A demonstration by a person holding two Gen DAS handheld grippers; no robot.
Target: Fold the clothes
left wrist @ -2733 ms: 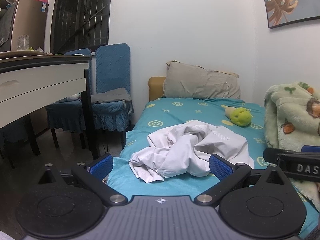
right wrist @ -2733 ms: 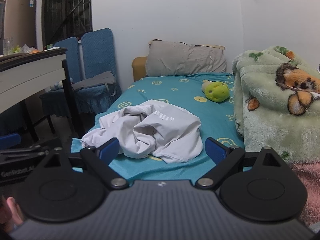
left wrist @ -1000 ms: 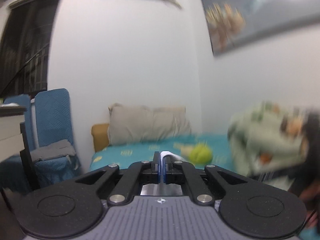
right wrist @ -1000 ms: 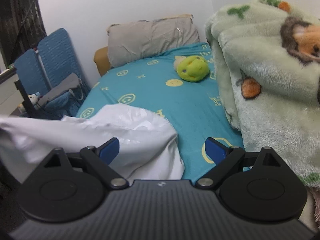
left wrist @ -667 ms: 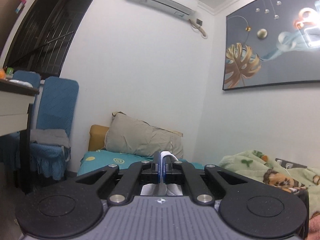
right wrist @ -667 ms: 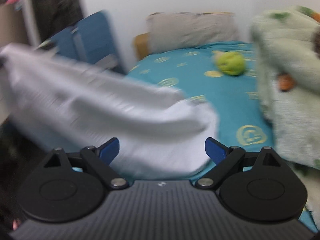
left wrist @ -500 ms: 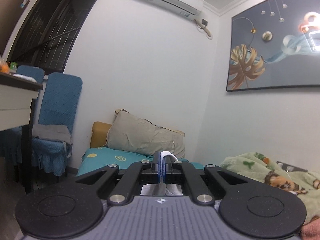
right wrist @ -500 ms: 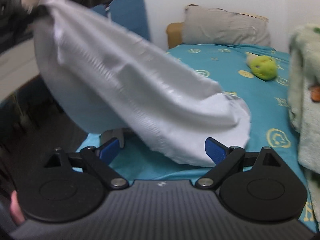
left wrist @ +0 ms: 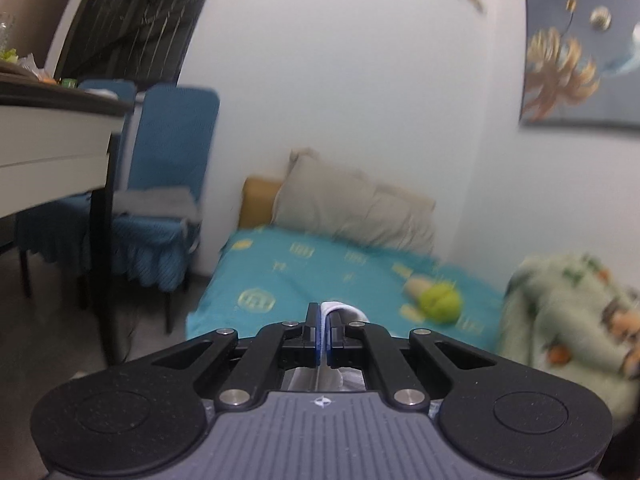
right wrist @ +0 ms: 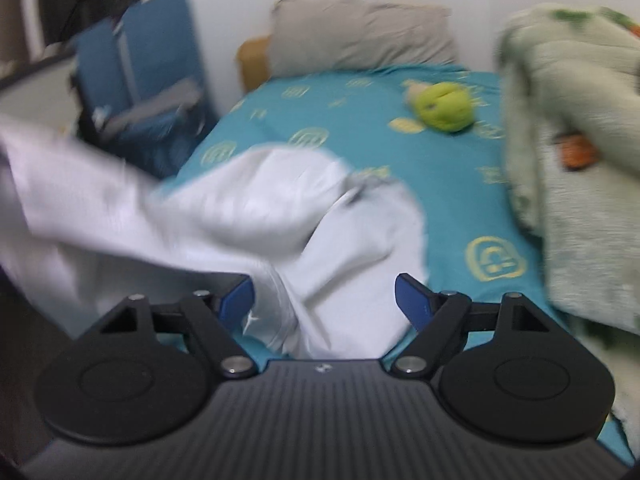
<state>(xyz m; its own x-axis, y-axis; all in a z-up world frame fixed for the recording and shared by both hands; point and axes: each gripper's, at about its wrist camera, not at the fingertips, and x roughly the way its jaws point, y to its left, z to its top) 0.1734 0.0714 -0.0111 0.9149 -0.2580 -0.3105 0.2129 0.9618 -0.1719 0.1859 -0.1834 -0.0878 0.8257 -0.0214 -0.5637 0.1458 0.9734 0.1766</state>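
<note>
Teal bed (right wrist: 448, 184) carries the white garment (right wrist: 248, 216), strung from high at far left down to near centre. Left gripper (left wrist: 323, 334) fingers are clenched on its hem; right gripper (right wrist: 325, 294) fingers, just narrowing, straddle the near bunch without pinching, nearest the loose end.

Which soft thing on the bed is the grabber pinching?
The white garment. The left gripper is shut on its edge, lifting one side. The grey pillow, green plush toy and fleece blanket lie untouched.
</note>
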